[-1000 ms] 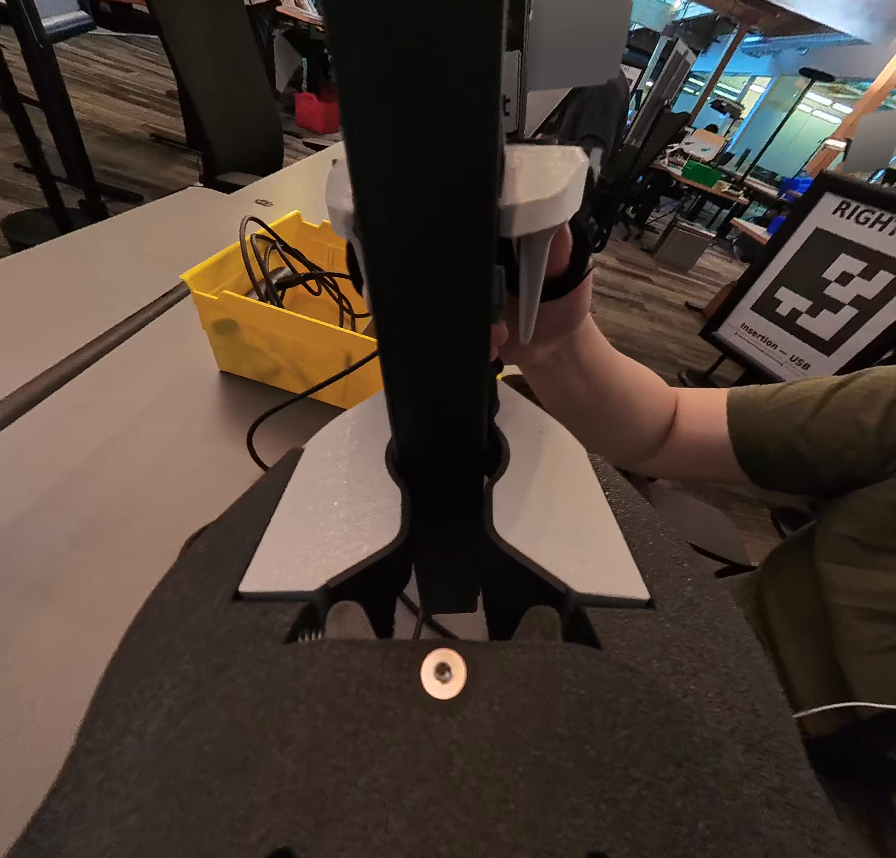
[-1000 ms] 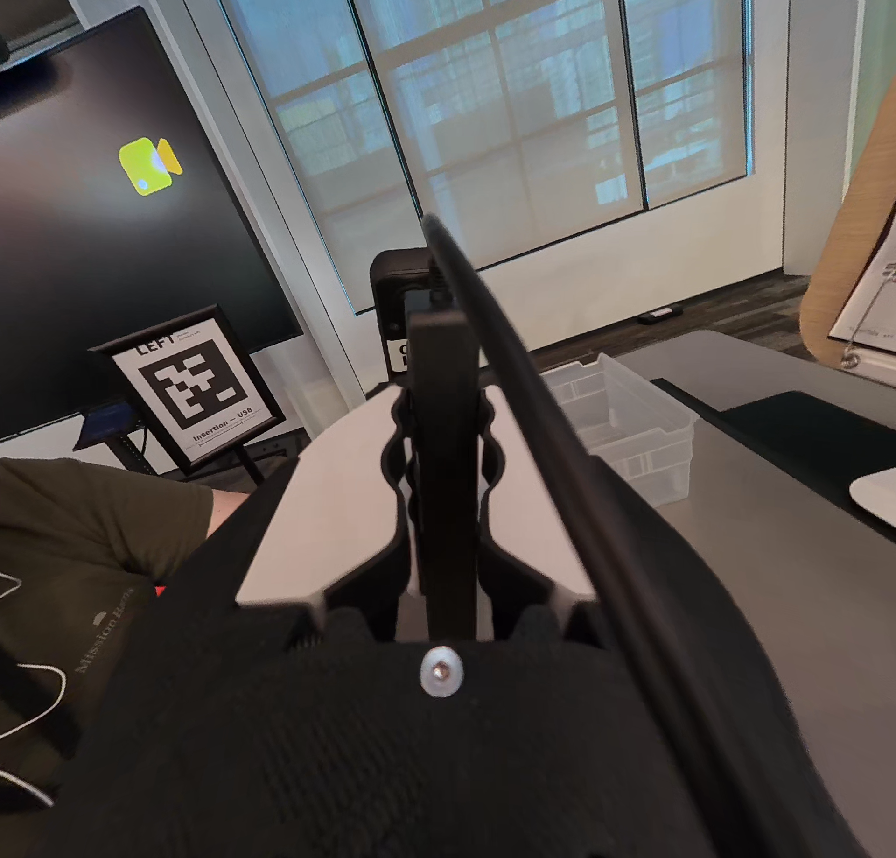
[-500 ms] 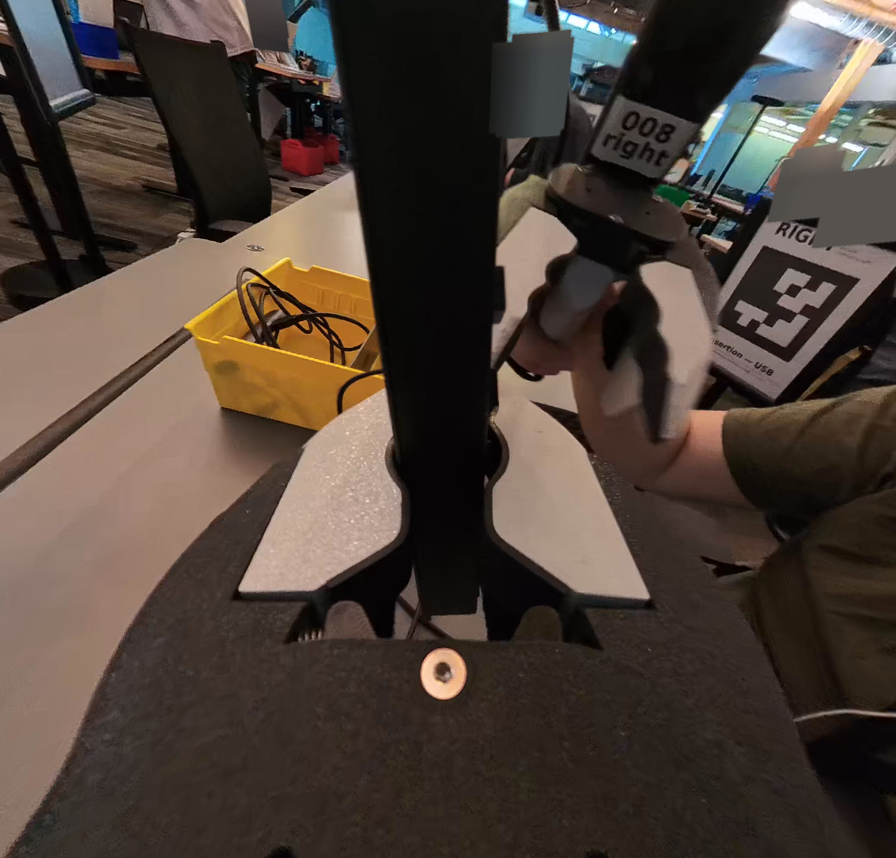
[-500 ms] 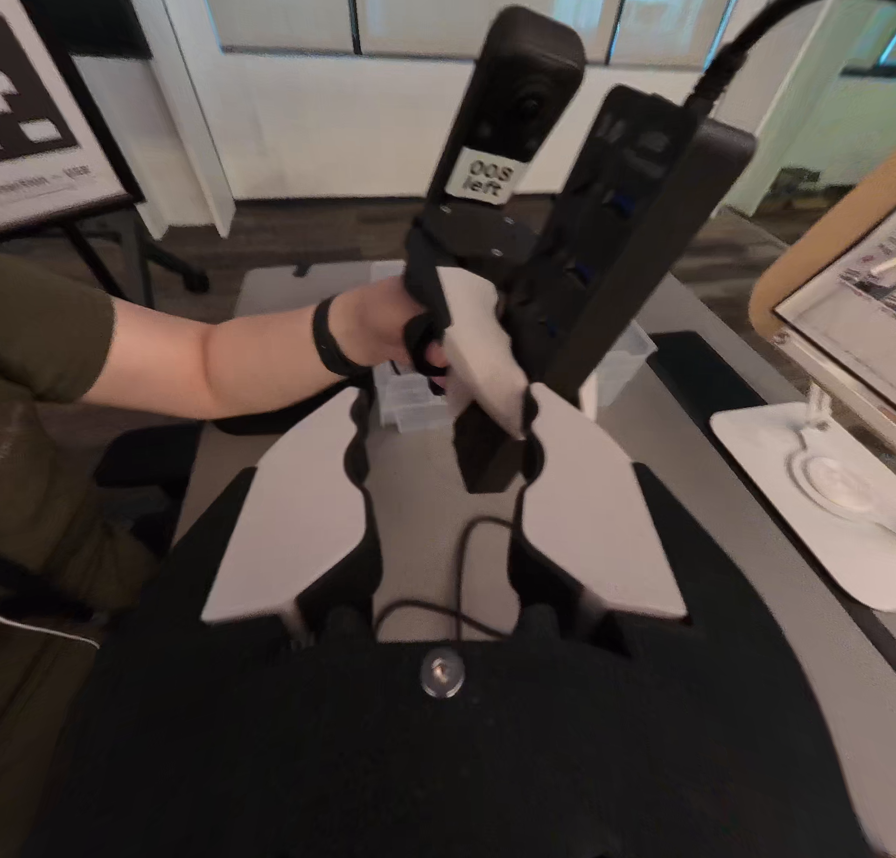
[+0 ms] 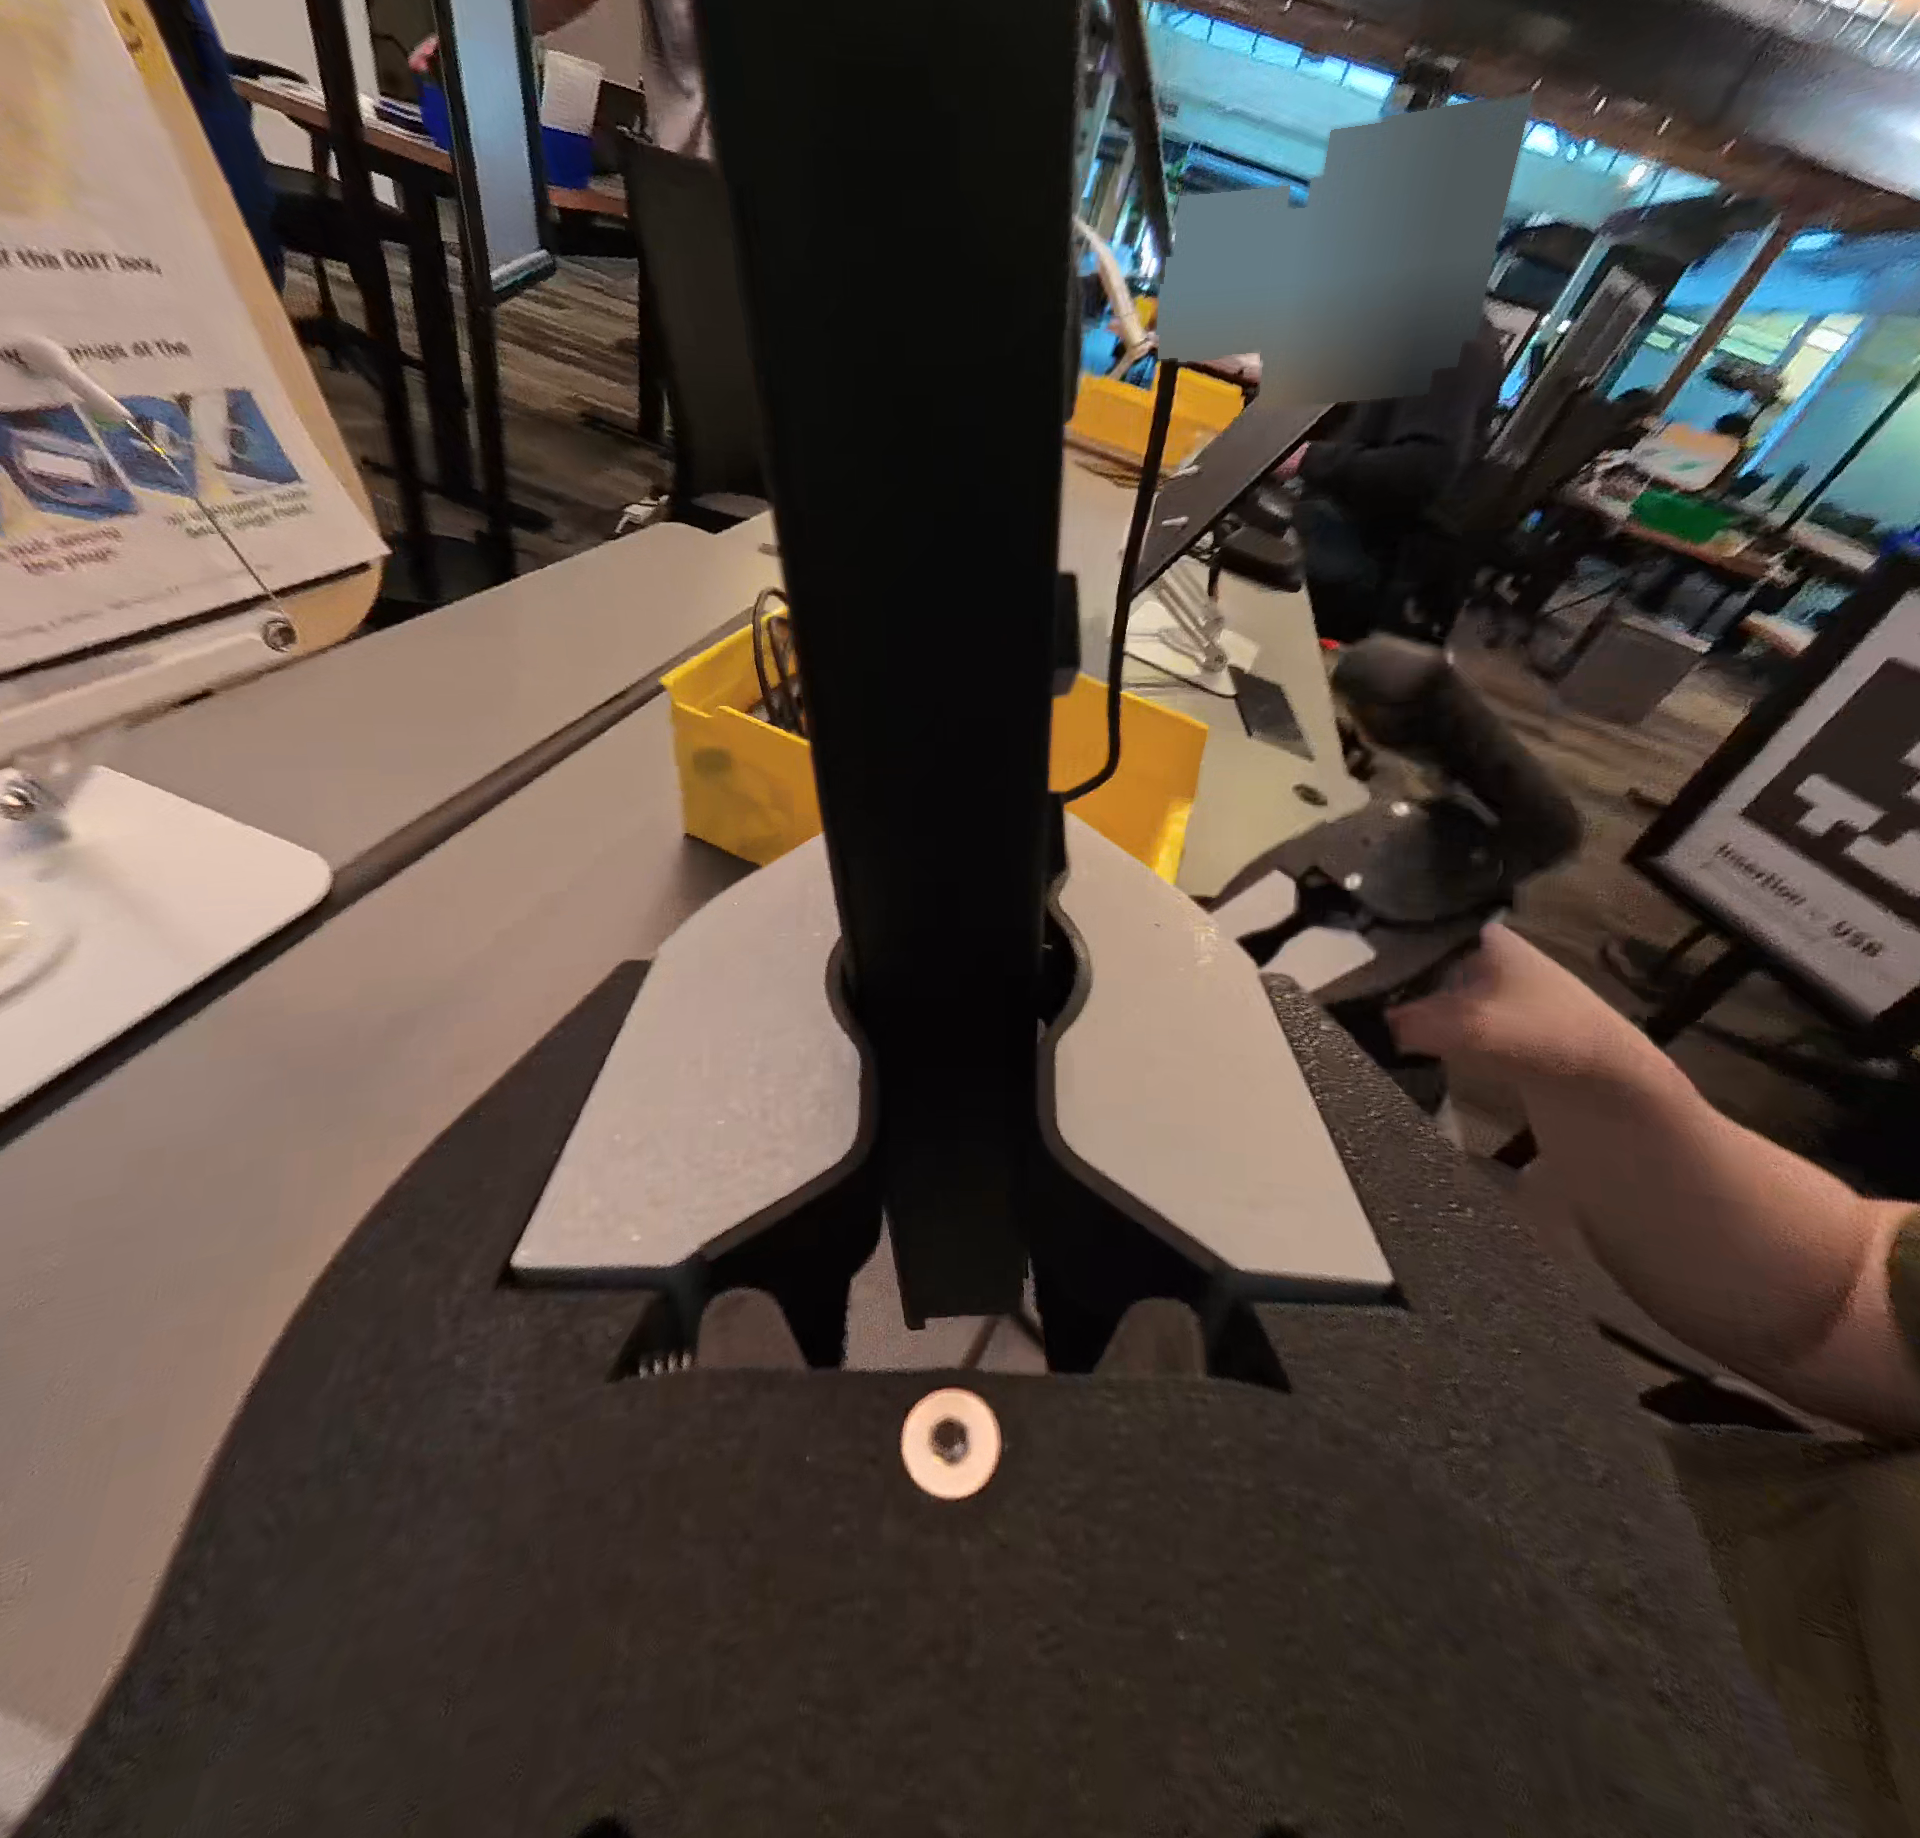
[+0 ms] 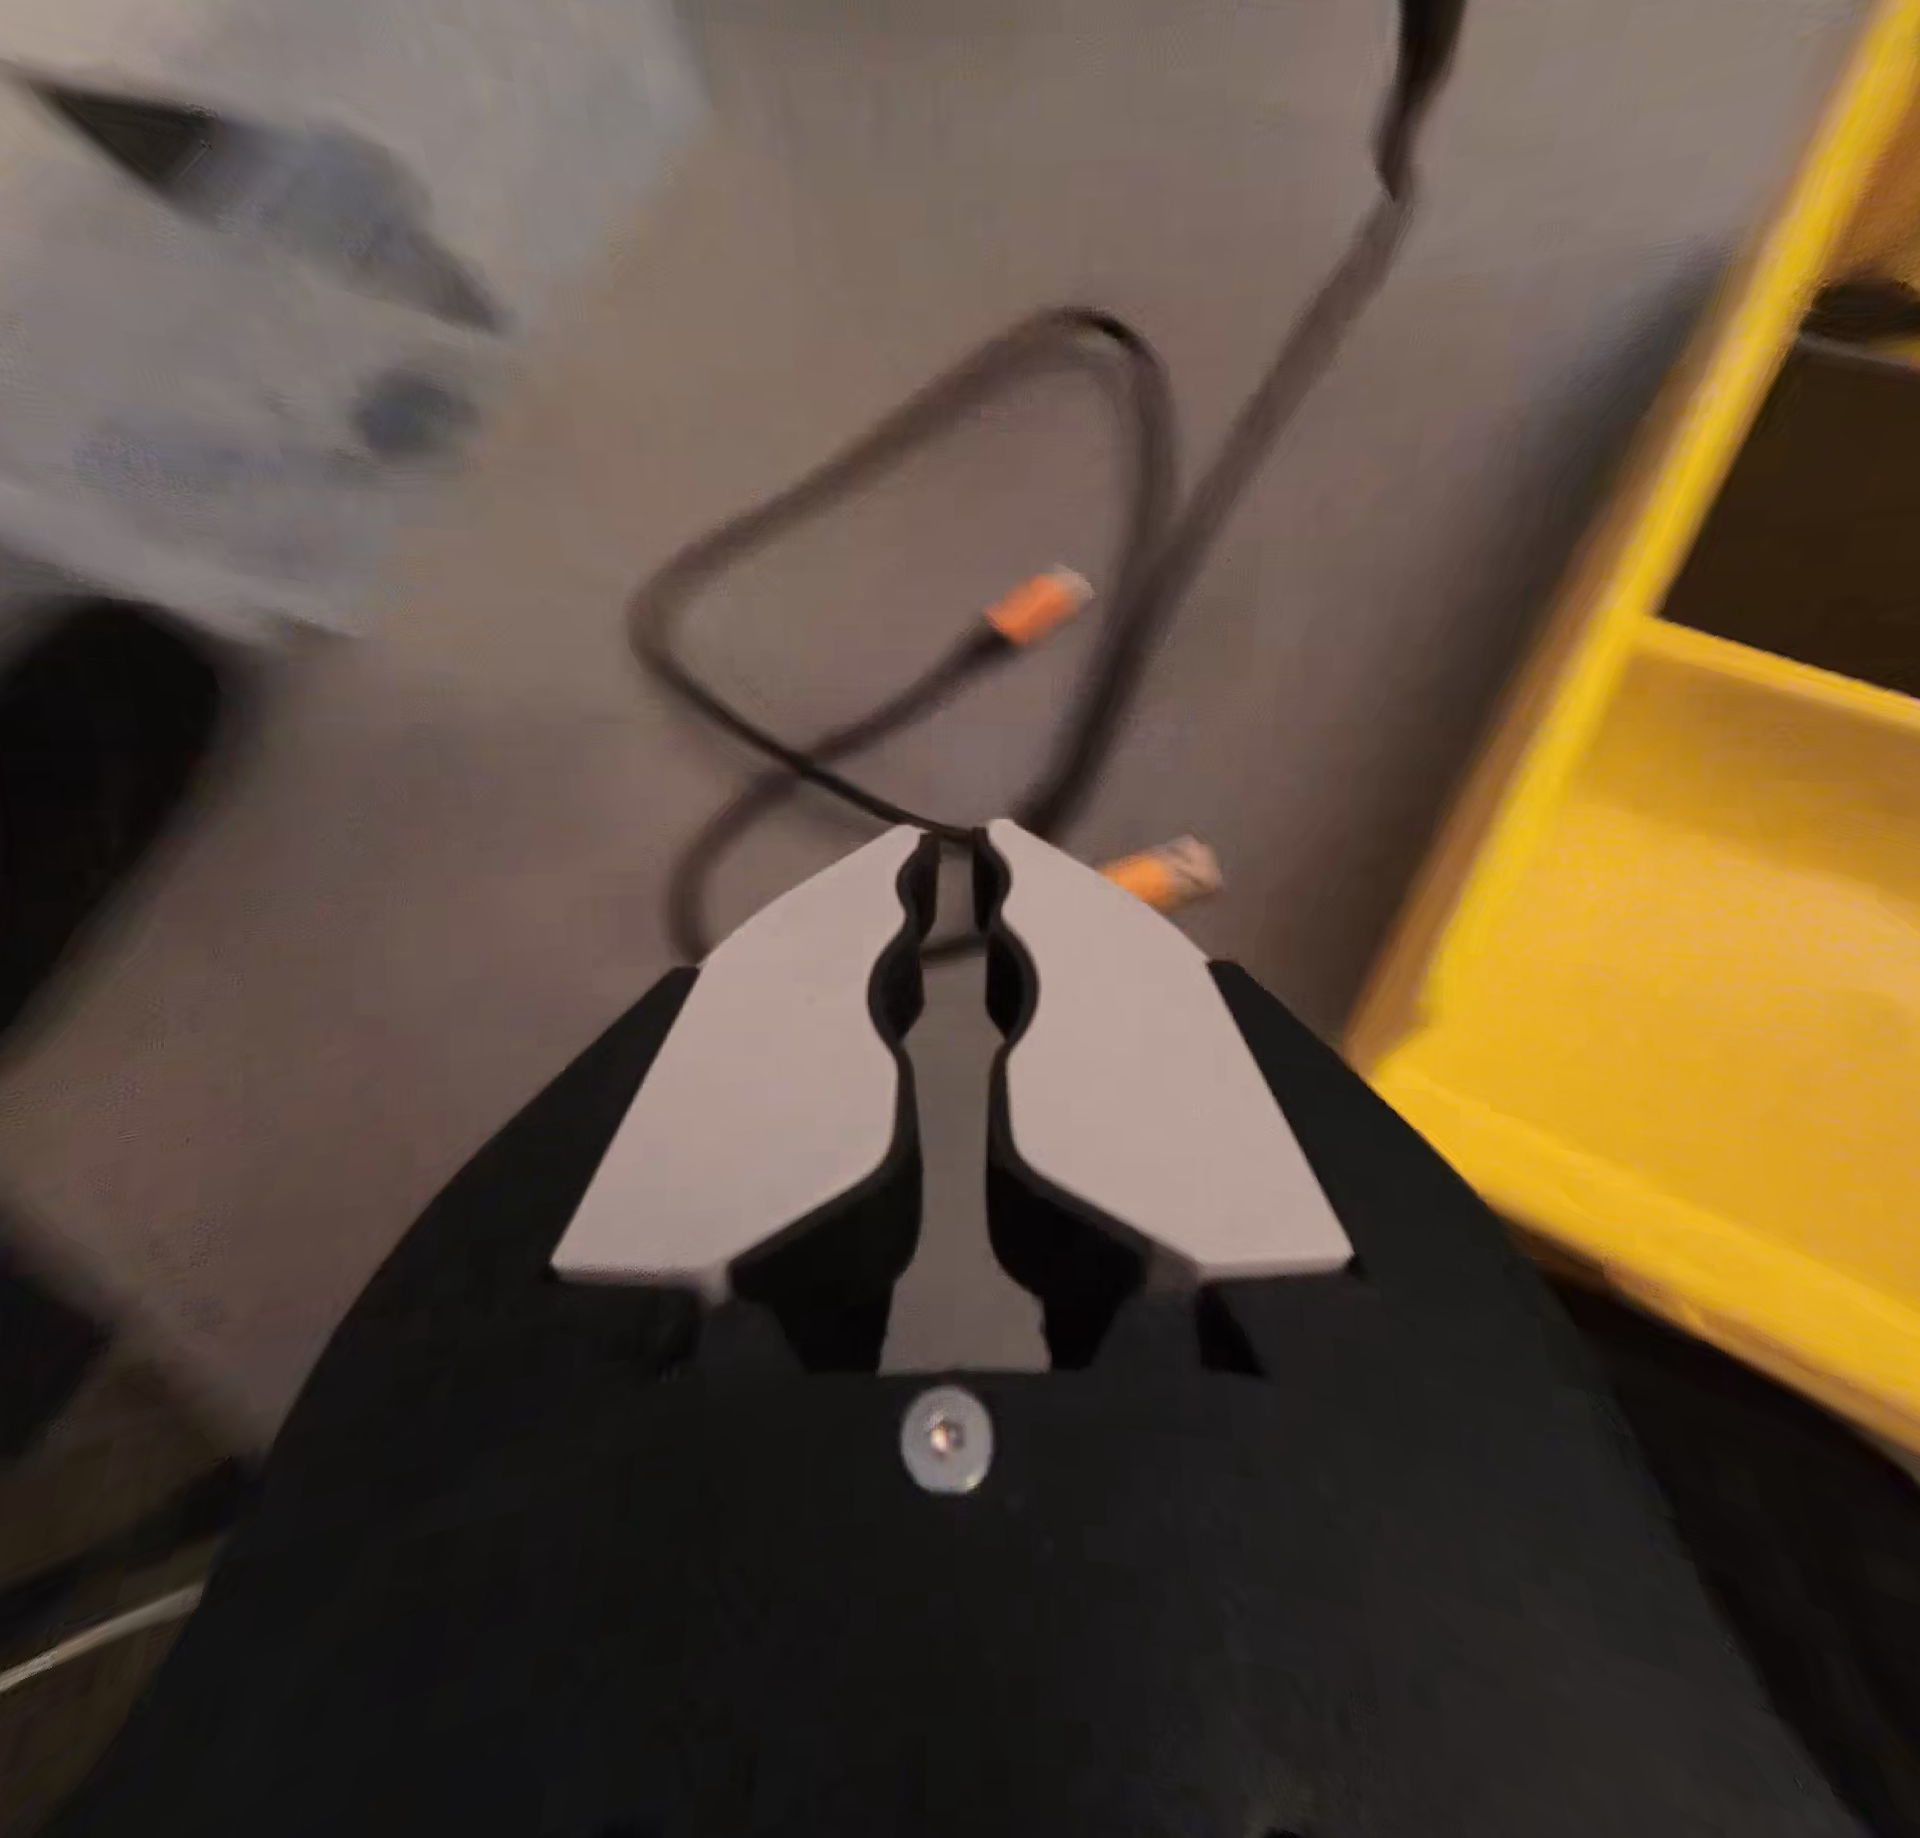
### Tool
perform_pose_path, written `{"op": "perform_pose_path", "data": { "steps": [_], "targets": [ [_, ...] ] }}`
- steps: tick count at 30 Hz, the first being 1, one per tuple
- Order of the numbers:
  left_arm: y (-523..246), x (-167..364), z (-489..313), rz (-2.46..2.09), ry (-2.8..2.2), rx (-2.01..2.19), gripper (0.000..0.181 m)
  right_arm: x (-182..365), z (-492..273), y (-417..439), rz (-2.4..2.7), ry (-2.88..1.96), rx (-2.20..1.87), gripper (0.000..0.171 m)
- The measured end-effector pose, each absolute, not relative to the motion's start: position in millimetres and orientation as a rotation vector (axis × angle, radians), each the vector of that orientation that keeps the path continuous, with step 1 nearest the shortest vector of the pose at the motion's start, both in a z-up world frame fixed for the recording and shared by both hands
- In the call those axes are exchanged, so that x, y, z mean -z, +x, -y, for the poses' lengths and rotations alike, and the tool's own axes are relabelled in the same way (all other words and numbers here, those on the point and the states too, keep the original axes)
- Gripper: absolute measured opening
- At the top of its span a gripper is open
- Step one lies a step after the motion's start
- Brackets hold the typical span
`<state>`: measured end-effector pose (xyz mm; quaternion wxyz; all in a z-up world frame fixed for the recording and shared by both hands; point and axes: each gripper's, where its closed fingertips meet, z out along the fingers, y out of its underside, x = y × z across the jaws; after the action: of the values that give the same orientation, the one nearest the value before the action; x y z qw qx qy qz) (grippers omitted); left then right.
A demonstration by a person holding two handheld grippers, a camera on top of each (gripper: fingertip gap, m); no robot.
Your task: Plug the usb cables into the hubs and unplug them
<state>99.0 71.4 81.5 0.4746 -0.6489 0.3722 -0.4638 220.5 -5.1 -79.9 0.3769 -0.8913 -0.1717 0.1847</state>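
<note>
We are clamping the hub (image 5: 914, 541) upright in our left gripper (image 5: 951, 967), ports reachable; the right gripper (image 6: 951, 838), fingers nearly closed and seemingly empty, is hovering over the cable (image 6: 883, 562) on the worktop (image 6: 416, 801).

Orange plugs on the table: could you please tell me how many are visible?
2: one orange plug inside the cable loop, another beside the right gripper; others may be hidden.

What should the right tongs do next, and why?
Probably drop onto the nearer orange plug and grip it. The left tongs already clamp the black hub upright, while the right tongs hover nearly closed and empty over the loose cable on the table.
</note>
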Motion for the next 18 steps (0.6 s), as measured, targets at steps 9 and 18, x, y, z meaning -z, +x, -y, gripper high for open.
{"op": "perform_pose_path", "data": {
  "steps": [9,18],
  "targets": [
    [109,-87,-52,-0.974,-1.569,1.135,0.025,148,-6,253,0.243,-2.457,0.032,0.034],
    [117,-84,-45,-1.037,-1.570,1.146,0.025,158,-3,234,0.279,-2.556,-0.047,0.024]
  ]
}}
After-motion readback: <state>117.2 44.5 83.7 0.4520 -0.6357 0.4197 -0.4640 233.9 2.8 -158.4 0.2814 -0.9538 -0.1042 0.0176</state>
